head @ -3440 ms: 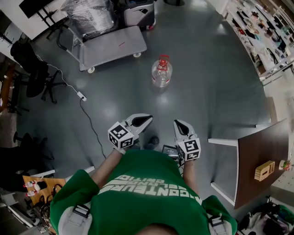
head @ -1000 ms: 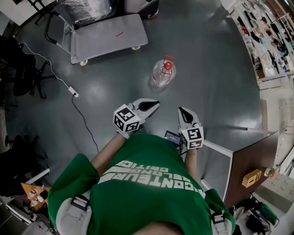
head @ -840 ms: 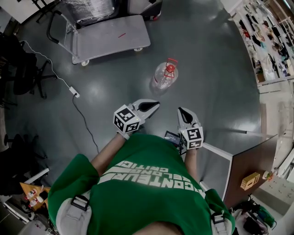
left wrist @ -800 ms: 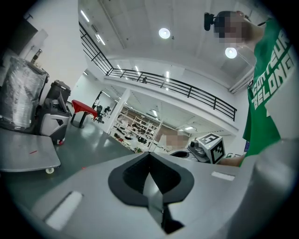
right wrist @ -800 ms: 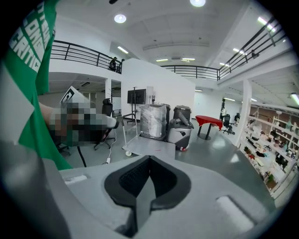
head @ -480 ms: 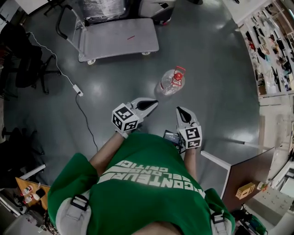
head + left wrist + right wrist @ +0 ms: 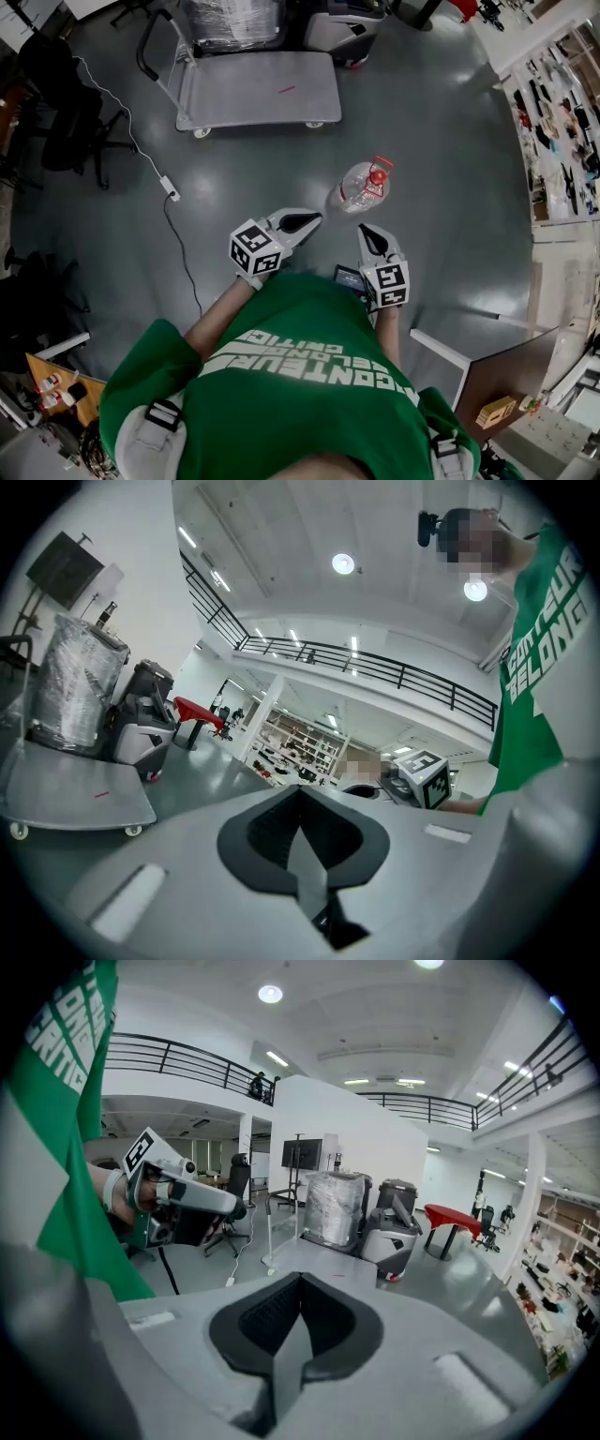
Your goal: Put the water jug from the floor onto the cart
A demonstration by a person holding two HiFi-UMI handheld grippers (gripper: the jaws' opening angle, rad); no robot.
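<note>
The clear water jug (image 7: pixel 359 187) with a red cap and handle stands on the grey floor, just beyond both grippers. The flat grey cart (image 7: pixel 258 89) is farther off at the upper left; it also shows as the cart (image 7: pixel 66 799) and the cart (image 7: pixel 309 1262) in the gripper views. My left gripper (image 7: pixel 317 217) is shut and empty, left of and below the jug. My right gripper (image 7: pixel 362 228) is shut and empty, right below the jug. Neither touches it. The jug is hidden in both gripper views, where the left gripper (image 7: pixel 300 794) and right gripper (image 7: pixel 300 1279) show their jaws closed together.
A plastic-wrapped bundle (image 7: pixel 234 17) sits at the cart's handle end, with a grey machine (image 7: pixel 349 28) beside it. A cable with a power strip (image 7: pixel 170 188) runs across the floor at left, near office chairs (image 7: pixel 61 122). Shelves (image 7: pixel 562 112) line the right; a desk (image 7: pixel 497 375) stands at lower right.
The person has walked forward, so the jug now lies much closer to the grippers and the cart is nearer too. Both grippers stay shut and empty in front of the body.
</note>
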